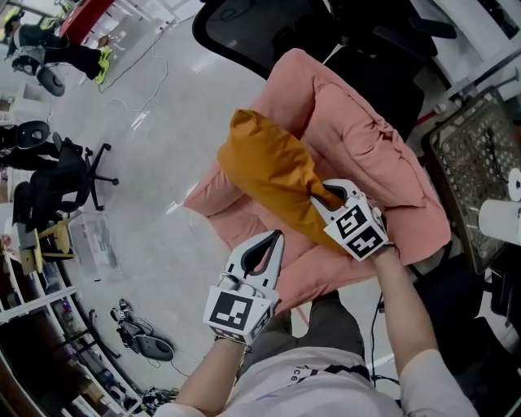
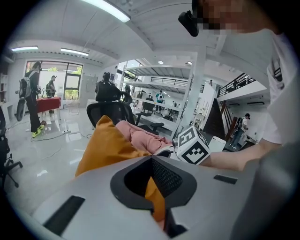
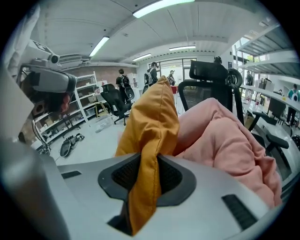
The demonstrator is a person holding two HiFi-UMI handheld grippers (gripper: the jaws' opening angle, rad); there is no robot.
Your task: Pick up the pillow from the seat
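An orange pillow (image 1: 269,171) lies tilted on the pink blanket (image 1: 366,147) that covers the chair seat. My right gripper (image 1: 327,194) is shut on the pillow's near corner. In the right gripper view the orange fabric (image 3: 152,117) rises out from between the pads of the right gripper (image 3: 149,159). My left gripper (image 1: 279,234) sits at the pillow's lower edge with its tips together. In the left gripper view no fabric comes out at the tips of the left gripper (image 2: 151,158). A strip of orange shows through its jaw window, and the pillow (image 2: 105,143) rises just beyond.
The black chair back (image 1: 244,24) stands behind the seat. A mesh chair (image 1: 476,163) and a white roll (image 1: 501,220) are at the right. Another office chair (image 1: 77,167), shelves and gear on the floor (image 1: 142,342) are at the left. People stand far off.
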